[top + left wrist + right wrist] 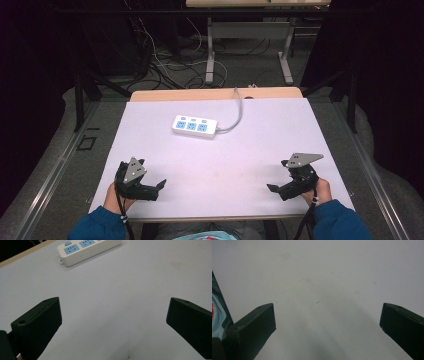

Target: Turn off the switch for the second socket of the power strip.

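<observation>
White power strip (195,126) with three blue socket faces, lying flat on the pale desk (260,150) just above the middle of the high view, a little left of centre. Long axis running nearly left to right across the frame, the right end dipping slightly toward the bottom. Grey cord (236,112) leaving that right end, curving up and over the far wooden edge of the desk. Socket faces turned upward, a row of small blue switches along the far side.

Left tool (152,190) at the lower left of the high view, held in a hand (116,196) with a blue sleeve, jaws spread wide with nothing between them, tips aimed toward the frame's centre right. In the left gripper view, power strip (87,250) at the upper left, set at a slant, well apart from the two black jaws.

Right tool (280,189) at the lower right of the high view, gripped by the other hand (320,192), jaws likewise wide and empty, tips aimed toward the left. Right gripper view: bare, faintly stained desk between the parted jaws.

Both tools well apart from the power strip.
</observation>
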### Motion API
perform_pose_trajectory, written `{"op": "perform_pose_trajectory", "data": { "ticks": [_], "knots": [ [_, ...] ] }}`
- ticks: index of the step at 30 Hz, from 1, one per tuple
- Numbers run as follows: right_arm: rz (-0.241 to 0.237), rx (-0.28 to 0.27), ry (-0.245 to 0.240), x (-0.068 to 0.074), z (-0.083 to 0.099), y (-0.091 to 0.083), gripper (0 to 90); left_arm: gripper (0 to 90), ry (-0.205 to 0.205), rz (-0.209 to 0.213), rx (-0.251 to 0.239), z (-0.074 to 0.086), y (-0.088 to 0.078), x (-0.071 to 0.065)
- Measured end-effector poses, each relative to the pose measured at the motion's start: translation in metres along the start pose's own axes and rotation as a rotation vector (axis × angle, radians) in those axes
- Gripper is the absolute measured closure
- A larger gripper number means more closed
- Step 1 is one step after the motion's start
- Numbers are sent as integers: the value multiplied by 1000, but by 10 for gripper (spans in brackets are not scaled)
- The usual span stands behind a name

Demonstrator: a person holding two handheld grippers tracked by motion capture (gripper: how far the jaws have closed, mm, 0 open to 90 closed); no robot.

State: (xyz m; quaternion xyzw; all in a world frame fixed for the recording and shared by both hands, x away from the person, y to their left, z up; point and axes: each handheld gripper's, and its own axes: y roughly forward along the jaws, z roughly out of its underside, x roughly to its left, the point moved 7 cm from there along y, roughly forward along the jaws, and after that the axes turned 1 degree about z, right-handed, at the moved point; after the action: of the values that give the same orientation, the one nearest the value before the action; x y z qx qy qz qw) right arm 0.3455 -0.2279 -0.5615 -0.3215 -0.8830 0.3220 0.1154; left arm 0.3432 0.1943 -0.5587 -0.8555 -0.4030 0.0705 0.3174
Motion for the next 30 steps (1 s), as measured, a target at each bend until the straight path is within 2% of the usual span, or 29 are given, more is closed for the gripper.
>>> {"op": "perform_pose_trajectory", "data": {
  "ticks": [4,8,9,12,15,20,30],
  "knots": [
    [-2,7,-4,0,0,1,0,2,2,-16,3,-2,1,2],
    [-11,14,-4,0,1,1,0,2,-10,-13,7,-4,3,1],
    [-13,13,-4,0,0,1,0,2,-1,-31,1,-7,5,4],
    [-6,12,-2,0,0,2,0,2,-18,-23,6,-10,8,5],
    [-10,16,-8,0,1,1,0,2,-20,-32,6,-13,13,8],
    [0,10,-6,0,2,1,0,2,-24,-19,18,-16,20,8],
    [3,16,-15,2,1,1,0,1,-25,-40,-8,-27,27,15]
  ]
}}
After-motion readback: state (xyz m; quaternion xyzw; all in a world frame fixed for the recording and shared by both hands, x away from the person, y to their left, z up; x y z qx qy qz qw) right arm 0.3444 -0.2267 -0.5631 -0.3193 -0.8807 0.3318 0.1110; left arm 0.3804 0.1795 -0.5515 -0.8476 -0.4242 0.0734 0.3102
